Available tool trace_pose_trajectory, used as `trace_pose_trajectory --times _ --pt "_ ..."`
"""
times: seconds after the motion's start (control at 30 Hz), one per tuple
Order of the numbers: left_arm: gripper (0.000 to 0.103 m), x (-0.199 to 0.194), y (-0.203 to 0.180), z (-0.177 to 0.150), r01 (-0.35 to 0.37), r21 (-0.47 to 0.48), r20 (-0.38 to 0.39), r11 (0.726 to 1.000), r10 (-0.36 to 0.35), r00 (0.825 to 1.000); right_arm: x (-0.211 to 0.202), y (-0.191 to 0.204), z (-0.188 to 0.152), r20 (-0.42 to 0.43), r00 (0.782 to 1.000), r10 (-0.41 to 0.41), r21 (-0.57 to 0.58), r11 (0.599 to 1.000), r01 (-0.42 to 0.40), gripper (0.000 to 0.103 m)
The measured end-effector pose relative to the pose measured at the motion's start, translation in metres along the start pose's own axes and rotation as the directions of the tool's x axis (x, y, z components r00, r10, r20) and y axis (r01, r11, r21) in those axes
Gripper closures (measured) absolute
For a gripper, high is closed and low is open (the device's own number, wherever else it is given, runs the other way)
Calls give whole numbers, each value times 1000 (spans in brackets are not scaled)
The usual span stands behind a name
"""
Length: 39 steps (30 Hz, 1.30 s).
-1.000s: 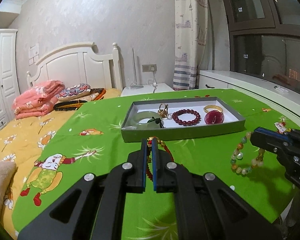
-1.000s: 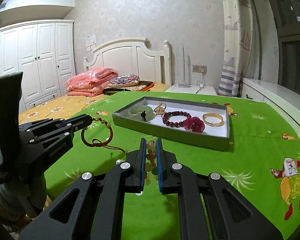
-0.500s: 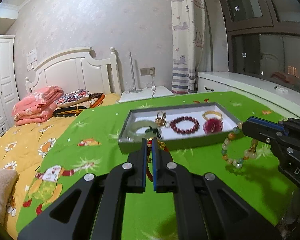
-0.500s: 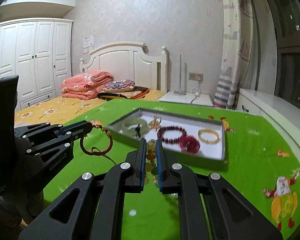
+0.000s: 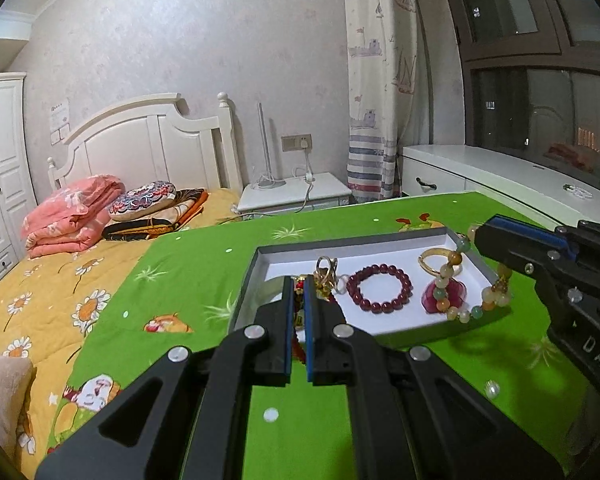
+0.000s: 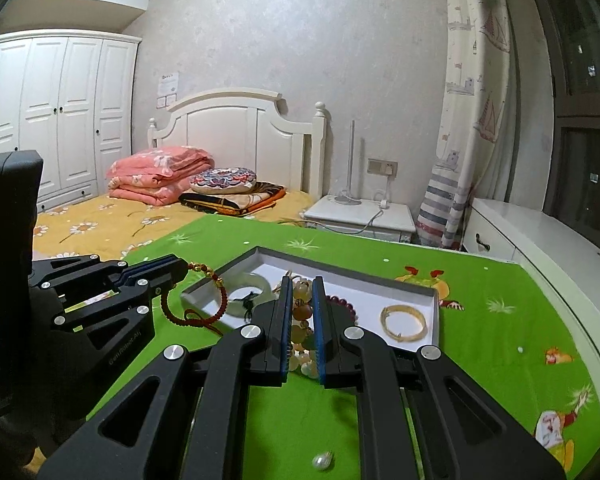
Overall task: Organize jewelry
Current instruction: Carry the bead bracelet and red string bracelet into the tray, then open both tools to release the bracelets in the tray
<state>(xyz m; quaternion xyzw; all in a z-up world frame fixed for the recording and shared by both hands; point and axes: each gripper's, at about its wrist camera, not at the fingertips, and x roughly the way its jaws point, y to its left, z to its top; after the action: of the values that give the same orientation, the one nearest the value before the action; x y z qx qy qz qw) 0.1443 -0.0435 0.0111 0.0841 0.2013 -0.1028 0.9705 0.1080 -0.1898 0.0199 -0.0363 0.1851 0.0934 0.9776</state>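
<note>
A loose pearl (image 6: 323,461) lies nearest on the green cloth (image 6: 492,344), not yet collected. The left gripper (image 5: 298,292) clenches a red cord bracelet (image 6: 192,312); the right gripper (image 6: 300,296) clenches a pale bead bracelet (image 5: 466,292). Both hang over the tray (image 5: 340,246), which already holds a dark red bracelet (image 5: 379,293), gold bangle (image 6: 404,322), jade bangle (image 6: 246,286).
</note>
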Motion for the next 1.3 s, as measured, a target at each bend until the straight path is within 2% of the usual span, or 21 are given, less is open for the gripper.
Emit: trace_pose_trajectory --times 0.23,0.57,0.77,1.0,1.17,1.2,1.23,1.3 --pt "98 39 -2 22 -19 -4 -44 1000 19 999 32 -10 10 -44 998 -33 -6 999 33 93" --pt "98 87 -6 50 -46 -17 -111 999 44 993 82 -43 24 -134 988 -79 62 994 88 93" --pt "98 106 -19 61 -65 22 -134 998 68 989 102 -58 31 -185 977 -103 71 991 118 93" --pt "98 130 -30 61 -89 46 -179 995 96 979 126 -65 31 -244 959 -142 52 986 159 93" --pt "97 138 -31 49 -114 69 -191 991 126 974 145 -69 20 -308 943 -127 46 988 148 92" --pt "95 137 -28 46 -112 72 -197 991 125 973 146 -69 18 -318 940 -125 50 988 148 90" --pt "88 137 -27 44 -110 73 -200 991 123 972 146 -71 17 -322 939 -117 62 988 145 86" --pt "68 134 -24 41 -120 74 -189 990 132 973 144 -72 16 -317 943 -98 87 987 132 66"
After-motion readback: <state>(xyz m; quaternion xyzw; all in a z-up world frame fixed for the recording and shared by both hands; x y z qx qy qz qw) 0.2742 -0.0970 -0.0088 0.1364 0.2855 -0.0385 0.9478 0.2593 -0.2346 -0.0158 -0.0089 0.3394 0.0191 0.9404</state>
